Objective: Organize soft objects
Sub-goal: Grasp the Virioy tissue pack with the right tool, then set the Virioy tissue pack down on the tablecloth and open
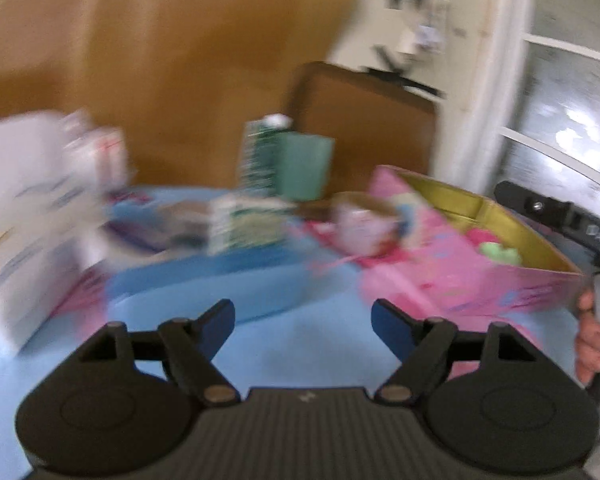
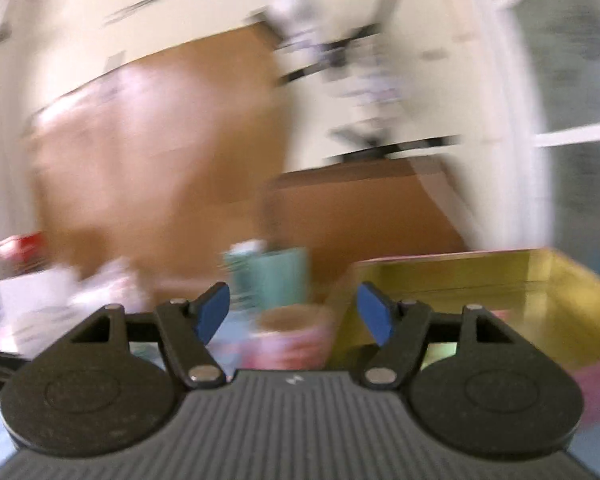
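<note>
The left gripper (image 1: 303, 320) had its fingers (image 1: 220, 322) spread apart with nothing between them, over bare blue cover short of the pink box (image 1: 451, 280). The right gripper (image 2: 294, 314) was likewise open and empty, its fingers (image 2: 373, 316) level with the box's near wall. The soft pieces, one green (image 1: 499, 254) and one pink beside it, lay inside the box on its gold lining, so that part looked done. I judged the next pick was best made slowly: both views were smeared, and anything soft wanted a squeeze low on its body. Left of the box a small patterned cup (image 1: 363, 224) stood close to its wall, and beyond it green cartons (image 1: 284, 164) and a white box (image 1: 32, 208) crowded the table (image 1: 300, 344). Open room lay on the near side of the box.
</note>
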Motion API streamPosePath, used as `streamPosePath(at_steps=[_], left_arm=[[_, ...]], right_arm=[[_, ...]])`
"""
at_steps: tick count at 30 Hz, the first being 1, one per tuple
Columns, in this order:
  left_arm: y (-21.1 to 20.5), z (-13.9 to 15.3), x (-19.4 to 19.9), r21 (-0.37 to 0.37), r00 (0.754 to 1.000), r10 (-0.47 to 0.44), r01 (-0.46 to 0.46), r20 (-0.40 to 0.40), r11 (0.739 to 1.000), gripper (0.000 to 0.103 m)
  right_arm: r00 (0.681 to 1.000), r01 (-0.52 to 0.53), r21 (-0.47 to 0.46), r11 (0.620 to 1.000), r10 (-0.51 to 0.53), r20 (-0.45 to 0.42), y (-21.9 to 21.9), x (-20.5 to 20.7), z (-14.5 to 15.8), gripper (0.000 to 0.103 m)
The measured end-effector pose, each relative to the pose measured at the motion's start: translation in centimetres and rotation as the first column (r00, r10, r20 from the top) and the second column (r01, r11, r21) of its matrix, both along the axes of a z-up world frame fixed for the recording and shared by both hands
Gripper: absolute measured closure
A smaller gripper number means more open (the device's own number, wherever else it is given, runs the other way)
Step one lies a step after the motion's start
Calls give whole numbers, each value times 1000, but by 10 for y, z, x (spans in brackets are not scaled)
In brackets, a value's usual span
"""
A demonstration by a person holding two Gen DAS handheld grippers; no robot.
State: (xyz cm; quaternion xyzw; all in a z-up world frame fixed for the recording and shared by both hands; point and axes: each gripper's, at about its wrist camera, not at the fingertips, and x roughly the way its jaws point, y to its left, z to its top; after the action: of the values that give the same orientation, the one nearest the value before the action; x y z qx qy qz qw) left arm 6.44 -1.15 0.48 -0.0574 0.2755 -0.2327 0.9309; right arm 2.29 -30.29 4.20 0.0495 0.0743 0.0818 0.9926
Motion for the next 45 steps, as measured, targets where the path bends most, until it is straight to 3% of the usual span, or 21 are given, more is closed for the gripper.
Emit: streamPosePath(at_steps=[3, 5, 8, 13, 14, 16, 17, 20, 23, 27, 29, 33, 36, 39, 41, 45], left_arm=[[20, -15, 1, -20, 998, 63, -64, -28, 998, 26], [31, -15, 3, -81, 997, 69, -73, -45, 994, 26], [32, -12, -2, -107, 997, 76, -75, 6, 991, 26], [23, -11, -5, -41, 997, 60, -59, 39, 997, 25], [23, -11, -7, -40, 997, 56, -54, 48, 998, 24], [23, -11, -7, -43, 997, 56, -54, 54, 998, 22], [23, -11, -6, -46, 997, 60, -58, 52, 997, 20], [25, -12, -4, -50, 996, 78, -77, 35, 996, 12], [26, -13, -1, -54, 996, 88, -88, 12, 995, 11], [30, -16, 9, -67, 992, 116, -119, -53, 991, 4], [36, -20, 16, -86, 985, 129, -139, -115, 987, 4], [43, -24, 20, -131, 982, 121, -140, -145, 981, 3], [40, -24, 20, -108, 982, 125, -140, -138, 984, 3], [38, -24, 22, -93, 982, 130, -143, -134, 985, 2], [37, -24, 22, -85, 983, 131, -143, -131, 986, 0], [32, -24, 22, -55, 983, 140, -147, -119, 988, 0]], right_arm=[[985, -144, 1, 990, 143, -92, 43, 27, 1, 25], [968, -207, 8, 978, 206, -141, 70, 47, -1, 16], [959, -219, -18, 976, 211, -191, 106, 77, -5, 13], [923, -218, 15, 976, 211, -322, 136, 129, -15, 13], [917, -220, 13, 975, 212, -338, 140, 134, -19, 21], [915, -222, -4, 975, 207, -346, 143, 134, -24, 48], [918, -210, -6, 978, 195, -344, 139, 134, -25, 48], [952, -114, 15, 993, 113, -286, 113, 121, -22, 48], [961, -63, 34, 997, 70, -267, 81, 101, -24, 48], [960, -94, 106, 990, 118, -255, 47, 57, -33, 48], [961, -155, 76, 985, 168, -218, 45, 31, -37, 46], [930, -324, -57, 944, 306, -206, 59, -14, -49, 38], [867, -453, -75, 888, 419, -270, 73, -34, -60, 18], [848, -501, -99, 860, 466, -252, 80, -45, -62, 12], [839, -514, -64, 855, 486, -246, 76, -46, -61, 10], [854, -473, 54, 879, 473, -218, 62, -40, -61, 10]])
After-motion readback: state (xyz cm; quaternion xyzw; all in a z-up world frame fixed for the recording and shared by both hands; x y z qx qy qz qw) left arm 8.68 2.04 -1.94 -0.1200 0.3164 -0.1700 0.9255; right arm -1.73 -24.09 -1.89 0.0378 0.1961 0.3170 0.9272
